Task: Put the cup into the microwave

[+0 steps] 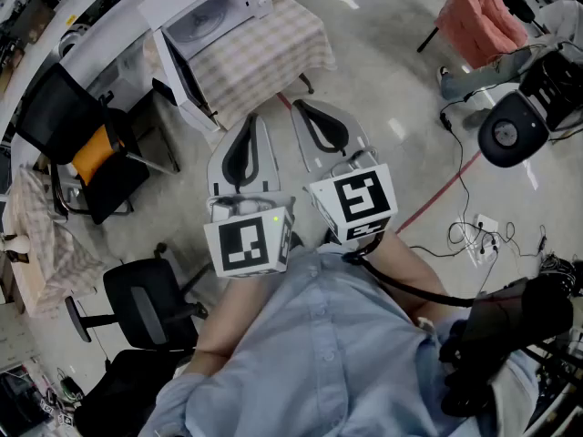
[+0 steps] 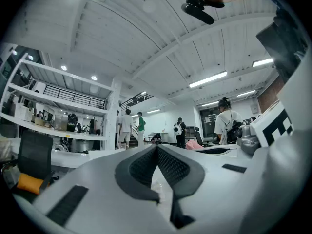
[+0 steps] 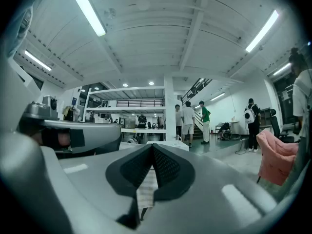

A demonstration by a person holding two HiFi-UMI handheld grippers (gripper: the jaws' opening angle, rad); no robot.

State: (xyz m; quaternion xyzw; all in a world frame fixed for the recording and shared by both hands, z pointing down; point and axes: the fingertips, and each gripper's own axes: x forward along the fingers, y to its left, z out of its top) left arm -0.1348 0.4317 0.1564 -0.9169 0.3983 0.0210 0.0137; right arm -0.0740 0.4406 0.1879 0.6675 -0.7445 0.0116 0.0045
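The white microwave (image 1: 219, 7) stands on a table with a checked cloth (image 1: 264, 57) at the top of the head view, its door (image 1: 178, 76) swung open toward me. No cup shows clearly in the head view. In the right gripper view a small clear object (image 3: 180, 139) stands on the white box (image 3: 168, 144) ahead; I cannot tell if it is the cup. My left gripper (image 1: 253, 121) (image 2: 157, 147) and right gripper (image 1: 303, 107) (image 3: 152, 145) are held level, side by side, short of the table. Both are shut with nothing between their jaws.
A black chair with an orange item (image 1: 86, 148) and a black office chair (image 1: 146, 303) stand on the left. A red floor line (image 1: 437, 194) and loose cables (image 1: 478, 235) lie at the right. A pink-draped chair (image 1: 478, 16) is at the top right. People (image 3: 195, 121) stand far off.
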